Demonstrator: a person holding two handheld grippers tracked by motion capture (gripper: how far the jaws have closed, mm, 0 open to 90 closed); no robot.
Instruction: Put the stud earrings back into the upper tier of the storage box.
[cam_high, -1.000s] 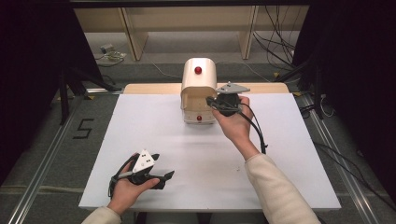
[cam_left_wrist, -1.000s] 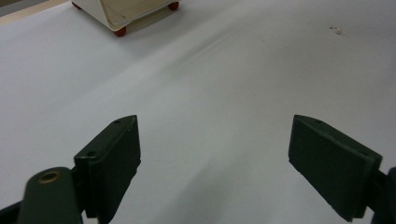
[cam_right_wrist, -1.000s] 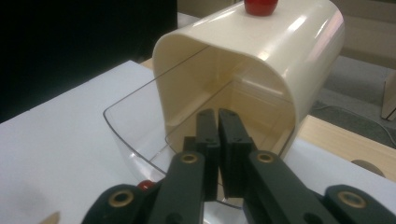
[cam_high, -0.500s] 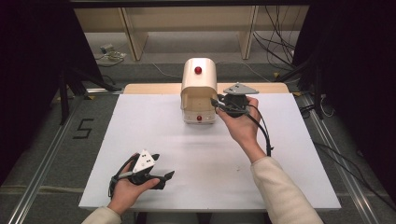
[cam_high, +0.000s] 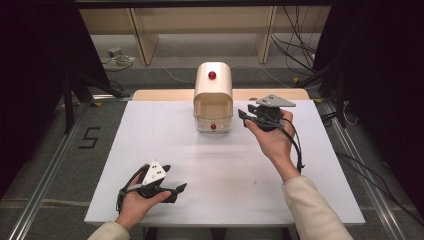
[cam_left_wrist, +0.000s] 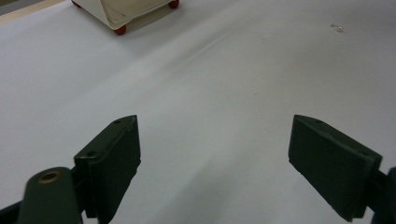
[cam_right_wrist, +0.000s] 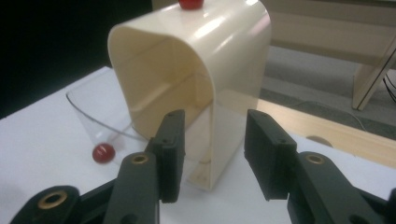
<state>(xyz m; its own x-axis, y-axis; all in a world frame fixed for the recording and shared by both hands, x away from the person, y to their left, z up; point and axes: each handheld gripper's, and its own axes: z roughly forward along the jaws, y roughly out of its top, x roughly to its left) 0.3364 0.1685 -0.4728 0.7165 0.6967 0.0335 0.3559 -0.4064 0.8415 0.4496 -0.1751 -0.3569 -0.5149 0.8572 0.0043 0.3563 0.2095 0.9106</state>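
Right claw (cam_high: 245, 116) has just been opening, nothing between its jaws, just beside the cream plastic bread box with red knobs (cam_high: 213, 97) at the white counter's (cam_high: 150, 125) far edge. Its clear lid looks rolled down; a nudge could shove the box. Left claw (cam_high: 175, 186) rests apart, near the front edge.

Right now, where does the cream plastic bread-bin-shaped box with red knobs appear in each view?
High view: the cream box stands at the white table's far middle.
Left gripper view: its bottom corner shows at the top edge, left of middle.
Right gripper view: it stands centre, just beyond the jaws.
Shared landmark: its red knobs.
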